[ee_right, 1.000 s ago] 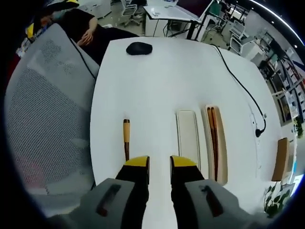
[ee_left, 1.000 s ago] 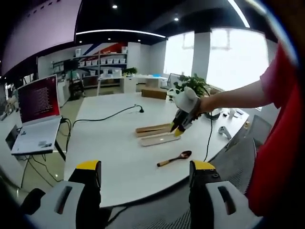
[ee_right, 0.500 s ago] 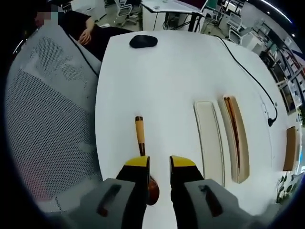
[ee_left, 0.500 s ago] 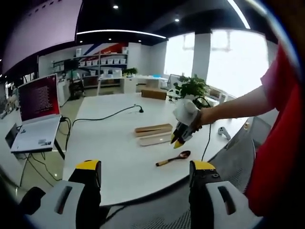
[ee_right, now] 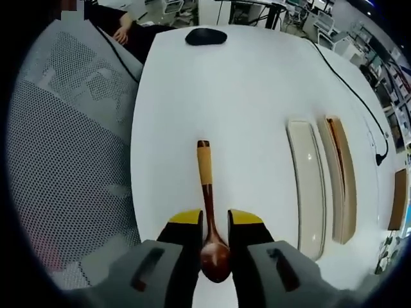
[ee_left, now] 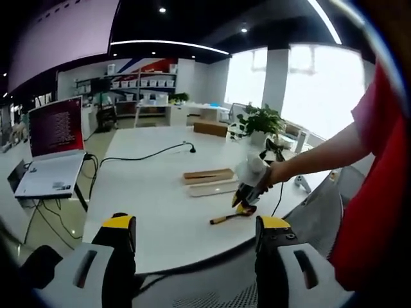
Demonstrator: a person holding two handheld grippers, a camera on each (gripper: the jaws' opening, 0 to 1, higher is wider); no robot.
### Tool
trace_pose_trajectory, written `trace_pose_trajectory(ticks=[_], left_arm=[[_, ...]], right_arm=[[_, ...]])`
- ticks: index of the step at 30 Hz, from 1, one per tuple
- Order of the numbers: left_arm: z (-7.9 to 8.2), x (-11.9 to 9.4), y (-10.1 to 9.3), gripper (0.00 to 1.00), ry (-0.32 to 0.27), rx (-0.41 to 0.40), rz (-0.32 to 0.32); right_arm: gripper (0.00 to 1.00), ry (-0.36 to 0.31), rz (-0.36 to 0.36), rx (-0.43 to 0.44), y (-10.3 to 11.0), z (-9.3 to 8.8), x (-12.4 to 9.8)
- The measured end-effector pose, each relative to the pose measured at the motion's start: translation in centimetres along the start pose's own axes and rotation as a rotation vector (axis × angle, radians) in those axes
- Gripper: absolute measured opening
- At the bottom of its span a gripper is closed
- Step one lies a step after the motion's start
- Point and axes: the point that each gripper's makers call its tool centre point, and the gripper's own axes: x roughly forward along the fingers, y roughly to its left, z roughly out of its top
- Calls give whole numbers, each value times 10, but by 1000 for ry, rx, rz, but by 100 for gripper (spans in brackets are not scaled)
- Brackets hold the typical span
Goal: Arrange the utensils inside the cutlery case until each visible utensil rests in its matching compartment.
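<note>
Straddling the spoon (ee_right: 207,205), the right gripper (ee_right: 214,224) has its jaws spread, with the dark bowl between them and the handle running ahead on the white tabletop (ee_right: 244,96). Right of the jaws lie 2 case trays (ee_right: 308,186). The left gripper (ee_left: 192,234) hangs with jaws spread, holding nothing.

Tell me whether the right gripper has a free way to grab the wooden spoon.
Probably yes: the right gripper is open, its jaws either side of the wooden spoon at the bowl, nothing between.
</note>
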Motion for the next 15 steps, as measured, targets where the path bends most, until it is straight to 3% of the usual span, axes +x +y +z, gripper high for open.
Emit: trace_pose_trajectory(ticks=[15], left_arm=[[-2,-1,-1,78,5,5,1]], right_arm=[[9,58,24,-32,7,-7,19]])
